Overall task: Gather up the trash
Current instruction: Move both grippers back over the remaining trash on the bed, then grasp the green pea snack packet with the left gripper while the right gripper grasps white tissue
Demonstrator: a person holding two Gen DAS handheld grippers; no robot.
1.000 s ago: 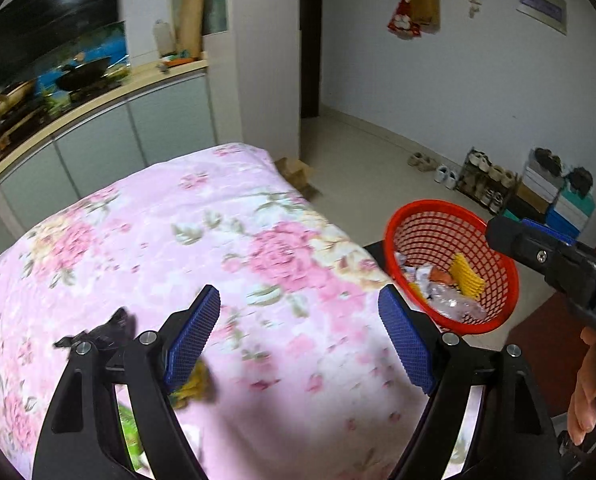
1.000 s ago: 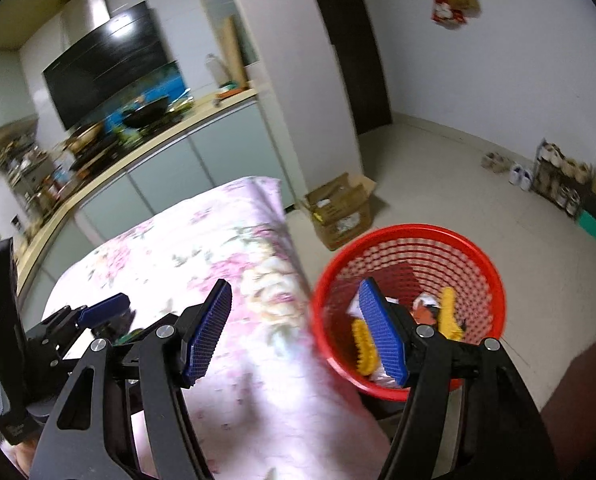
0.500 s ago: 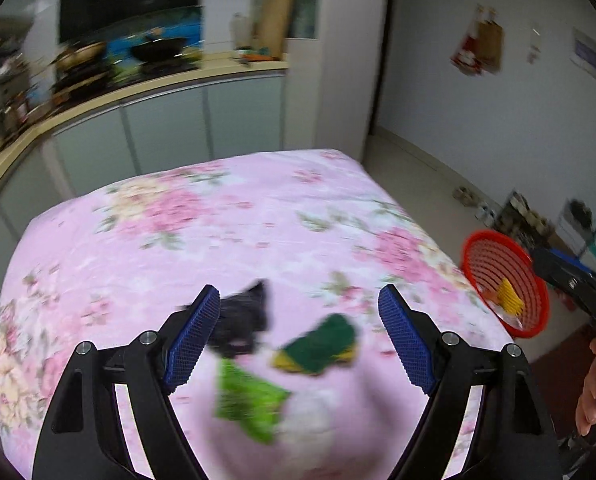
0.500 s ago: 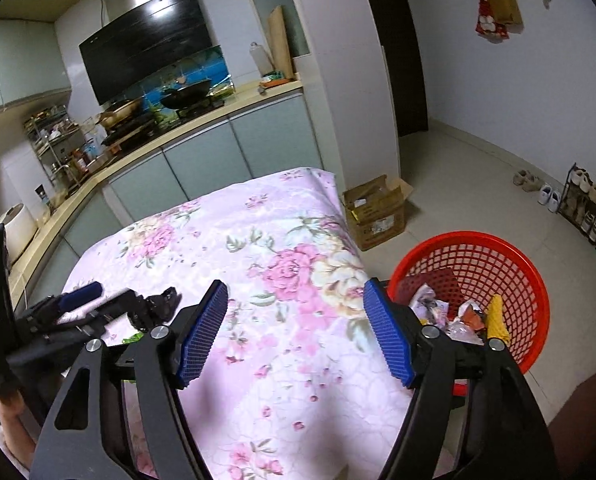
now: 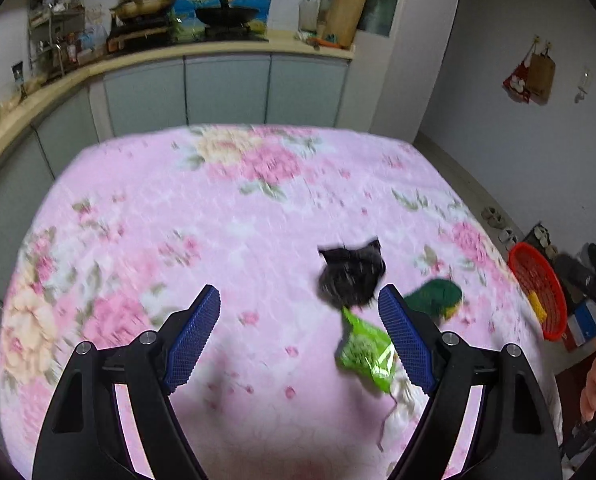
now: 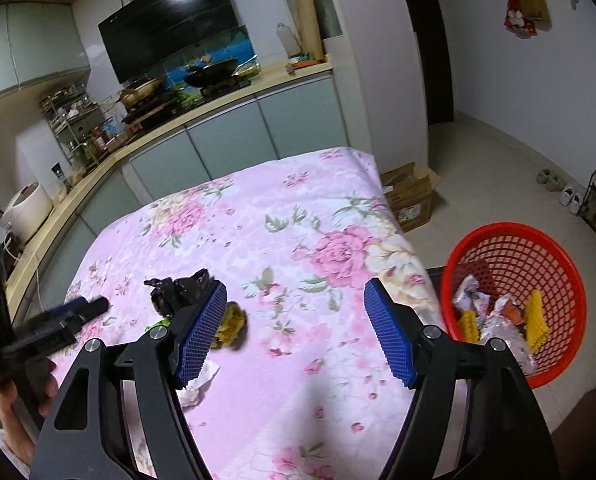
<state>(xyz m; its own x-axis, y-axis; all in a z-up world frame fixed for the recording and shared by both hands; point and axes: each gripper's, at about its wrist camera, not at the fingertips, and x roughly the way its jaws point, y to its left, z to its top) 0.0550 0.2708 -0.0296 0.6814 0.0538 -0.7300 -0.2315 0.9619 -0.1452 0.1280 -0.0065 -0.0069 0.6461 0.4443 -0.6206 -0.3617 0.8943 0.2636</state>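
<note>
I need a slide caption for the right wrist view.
Open right claw above floral bedspread; red basket holds trash.

red basket (image 6: 570,256), pink floral cloth (image 6: 281,240)

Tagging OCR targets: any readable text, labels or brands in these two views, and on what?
None can be read.
Cardboard box: a pale label, too small.
Green wrapper: print blurred.
Hanging bags: a pattern, no readable words.
Counter bottles: labels too small.
</note>
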